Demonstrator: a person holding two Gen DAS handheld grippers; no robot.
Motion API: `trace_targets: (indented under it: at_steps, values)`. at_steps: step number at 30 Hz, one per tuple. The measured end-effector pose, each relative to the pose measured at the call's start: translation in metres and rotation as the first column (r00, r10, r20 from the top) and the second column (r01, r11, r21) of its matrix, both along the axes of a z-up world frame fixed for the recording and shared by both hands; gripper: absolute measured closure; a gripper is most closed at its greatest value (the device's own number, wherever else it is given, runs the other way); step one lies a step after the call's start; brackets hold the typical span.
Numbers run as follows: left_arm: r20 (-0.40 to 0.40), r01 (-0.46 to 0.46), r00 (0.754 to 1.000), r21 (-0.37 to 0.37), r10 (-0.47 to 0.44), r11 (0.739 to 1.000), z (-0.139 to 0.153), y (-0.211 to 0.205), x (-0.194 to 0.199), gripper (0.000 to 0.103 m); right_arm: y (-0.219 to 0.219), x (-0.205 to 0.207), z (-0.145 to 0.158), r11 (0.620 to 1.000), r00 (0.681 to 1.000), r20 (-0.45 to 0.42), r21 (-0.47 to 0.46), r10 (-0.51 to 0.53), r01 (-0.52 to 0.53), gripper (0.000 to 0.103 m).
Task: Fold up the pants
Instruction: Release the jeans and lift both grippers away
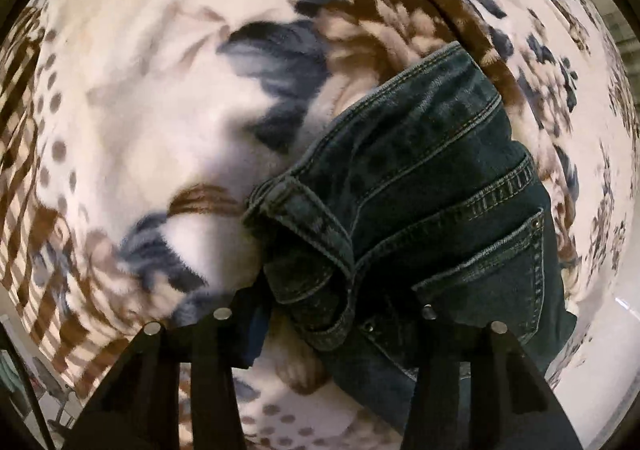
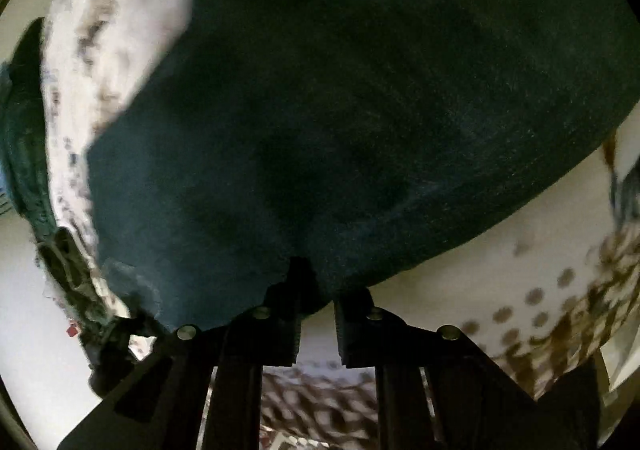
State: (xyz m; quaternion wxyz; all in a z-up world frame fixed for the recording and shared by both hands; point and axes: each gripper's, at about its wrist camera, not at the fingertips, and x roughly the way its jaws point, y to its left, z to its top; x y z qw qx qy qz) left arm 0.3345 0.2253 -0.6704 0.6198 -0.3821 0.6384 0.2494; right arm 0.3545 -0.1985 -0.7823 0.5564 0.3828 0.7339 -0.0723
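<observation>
1. Blanket is soft and fluffy and covers the whole work surface; the jeans lie on it, waistband end low in the left wrist view, and a leg panel fills the right wrist view. Risk: dragging denim could bunch the blanket and skew the fold.
2. Jeans are heavy, with 2 far-apart grab points. Risk: uneven lift, the middle sags and the legs slip out of line.
3. Left gripper stands half wide, fingers straddling the waistband, pads not clearly pressing. Risk: closing catches only the top layer or a belt loop and the rest drops.
4. Right gripper is narrow, tips at the denim edge; a real pinch can't be confirmed. Risk: thin bite, fabric slips on lift.
</observation>
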Motion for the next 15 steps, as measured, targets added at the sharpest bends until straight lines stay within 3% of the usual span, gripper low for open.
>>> trace_targets:
  at_steps: [2, 4, 5, 6, 7, 8, 9, 10, 11, 15]
  values:
    - [0.005, 0.009, 1.0, -0.004, -0.009, 1.0, 0.006, 0.0, 0.001, 0.054, 0.0, 0.009, -0.017, 0.999, 0.999, -0.04, 0.049, -0.009, 0.011, 0.088]
    - [-0.002, 0.071, 0.997, 0.02, -0.071, 0.997, 0.022, -0.004, 0.004, 0.053, 0.001, 0.016, -0.019, 0.995, 0.999, -0.048, 0.097, 0.015, -0.01, 0.08]
    - [0.008, 0.123, 0.992, 0.051, -0.124, 0.991, 0.034, -0.011, 0.007, 0.053, 0.002, 0.015, -0.018, 0.991, 0.999, -0.039, 0.13, 0.028, -0.023, 0.069]
    - [0.012, 0.173, 0.985, 0.084, -0.175, 0.981, 0.044, -0.019, 0.009, 0.045, -0.004, 0.008, -0.016, 0.988, 0.999, -0.019, 0.151, 0.034, -0.03, 0.061]
    - [0.007, 0.221, 0.975, 0.114, -0.223, 0.969, 0.053, -0.027, 0.012, 0.029, -0.008, 0.001, -0.005, 0.987, 0.999, 0.019, 0.157, 0.032, -0.035, 0.042]
    - [0.001, 0.279, 0.959, 0.151, -0.283, 0.948, 0.064, -0.039, 0.015, 0.022, -0.014, -0.008, 0.009, 0.989, 0.998, 0.061, 0.146, 0.024, -0.033, 0.035]
    - [0.016, 0.315, 0.947, 0.163, -0.322, 0.935, 0.072, -0.05, 0.017, 0.006, -0.021, -0.014, 0.021, 0.991, 0.995, 0.102, 0.132, 0.015, -0.028, 0.032]
    - [0.032, 0.352, 0.931, 0.179, -0.363, 0.919, 0.079, -0.063, 0.02, 0.0, -0.029, -0.018, 0.03, 0.992, 0.992, 0.128, 0.124, 0.008, -0.024, 0.032]
    - [0.031, 0.378, 0.92, 0.199, -0.391, 0.904, 0.083, -0.072, 0.023, 0.0, -0.04, -0.021, 0.041, 0.993, 0.987, 0.16, 0.114, -0.004, -0.015, 0.03]
    - [-0.001, 0.494, 0.851, 0.336, -0.525, 0.802, 0.094, -0.126, 0.042, 0.0, -0.114, -0.021, 0.075, 1.0, 0.969, 0.247, 0.013, -0.026, 0.024, 0.029]
